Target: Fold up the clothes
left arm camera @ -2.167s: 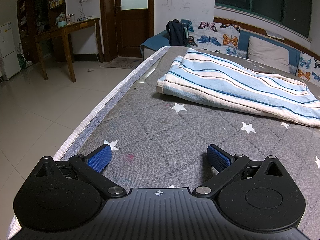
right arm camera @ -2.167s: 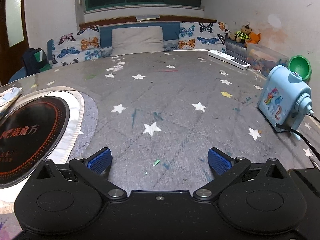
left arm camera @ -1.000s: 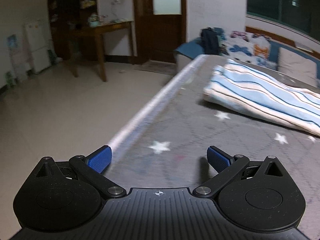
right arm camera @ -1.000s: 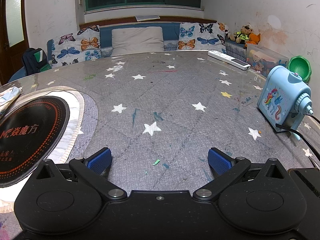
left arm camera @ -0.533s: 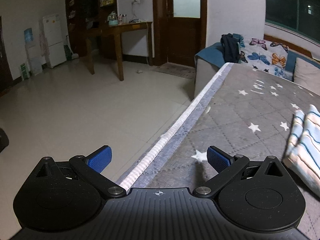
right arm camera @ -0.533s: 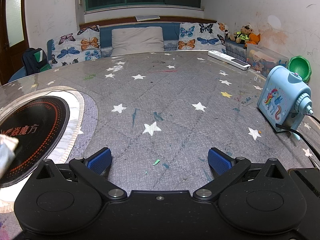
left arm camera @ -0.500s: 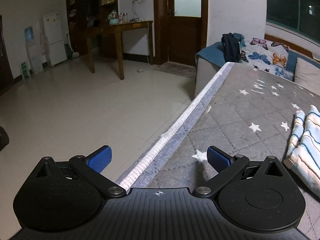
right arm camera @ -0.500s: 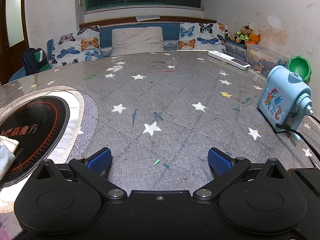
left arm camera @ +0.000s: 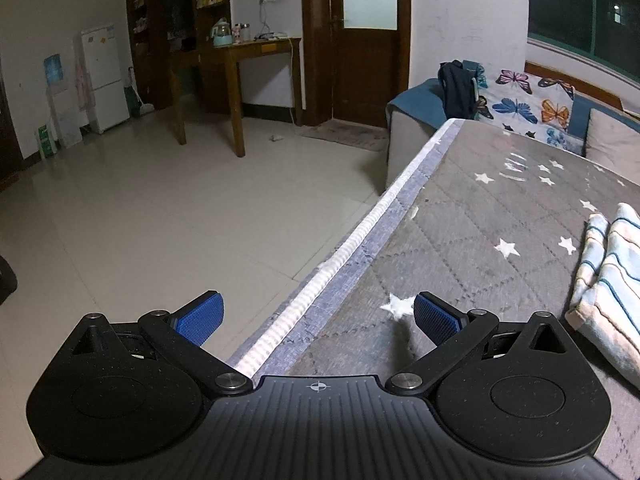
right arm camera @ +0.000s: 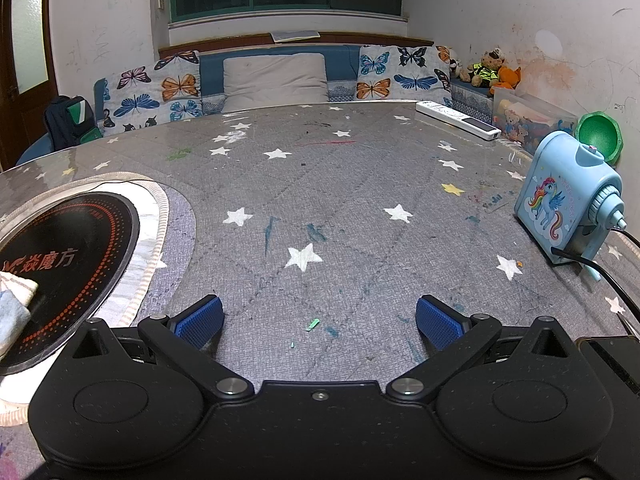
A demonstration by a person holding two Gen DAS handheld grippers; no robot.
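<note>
L gripper (left arm camera: 316,314): jaws standing wide, nothing btwn the blue pads, hanging over the near-left edge of the table (left arm camera: 472,216) w/ one pad out past the rim above the floor. Pointing away from the work, toward door & room.

R gripper (right arm camera: 318,322): also wide, empty, sitting low over bare star-print cover mid-table.

Striped cloth (left arm camera: 608,280): lying bunched/part-folded on the table, right of the L gripper, near but not touching it. In R view only a pale corner is showing at far left edge, overlapping the black round cooktop (right arm camera: 60,264). Blue unicorn sharpener (right arm camera: 568,208) w/ cord sitting at right, white remote (right arm camera: 458,119) far right; both well apart from cloth.

Step, as I'm reading it: btwn grasps, neither tong engaging fabric, fold looking unfinished. Next prob calling for swinging L gripper right onto the near cloth edge, R gripper crossing left to a second corner, both pinching hems before lifting. Watching for thick layers slipping out of pads.
</note>
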